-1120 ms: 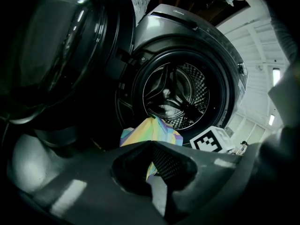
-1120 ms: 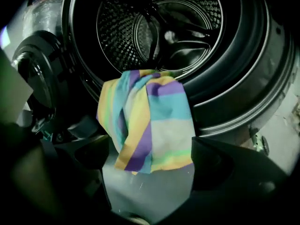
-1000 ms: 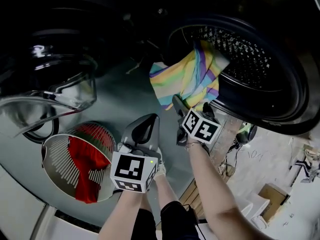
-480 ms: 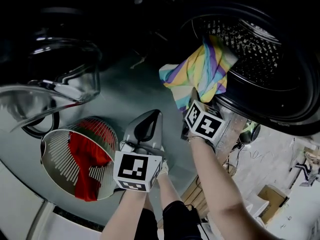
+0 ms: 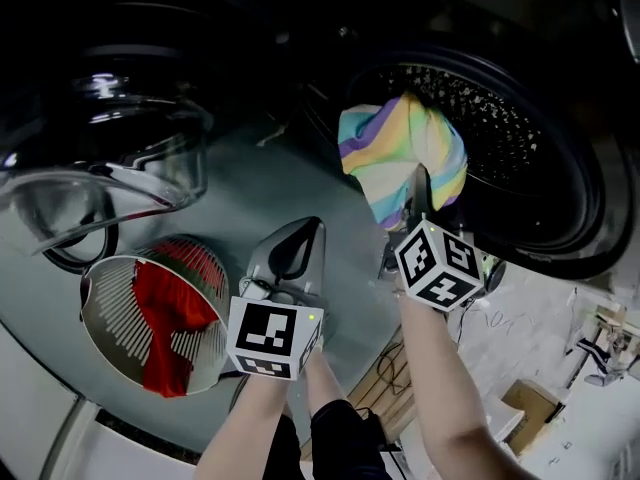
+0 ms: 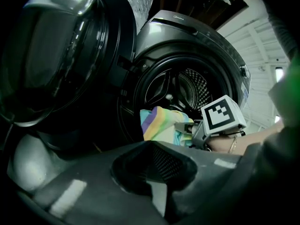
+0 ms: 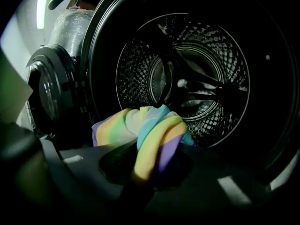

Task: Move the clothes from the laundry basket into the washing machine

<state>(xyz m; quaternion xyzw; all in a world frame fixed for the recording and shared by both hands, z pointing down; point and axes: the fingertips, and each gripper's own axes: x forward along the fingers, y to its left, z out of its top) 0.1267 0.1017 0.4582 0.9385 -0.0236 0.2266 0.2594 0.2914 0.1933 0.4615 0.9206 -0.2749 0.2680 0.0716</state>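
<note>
Striped cloth (image 7: 154, 135) is clamped in the right gripper (image 5: 417, 190) and bunched at the mouth of the washing machine (image 5: 560, 168), with the perforated drum open behind it. The left gripper (image 5: 297, 250) is closed on nothing, beside the laundry basket (image 5: 100, 298), which holds a red garment (image 5: 160, 318).

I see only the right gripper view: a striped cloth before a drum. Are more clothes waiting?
Observer: Yes. The head view shows a red garment in the basket.
Visitor: Is the other gripper carrying anything?
Observer: No. The left gripper is shut and empty, beside the basket.
Visitor: Where is that basket?
Observer: On the person's left, near the open door.
</note>
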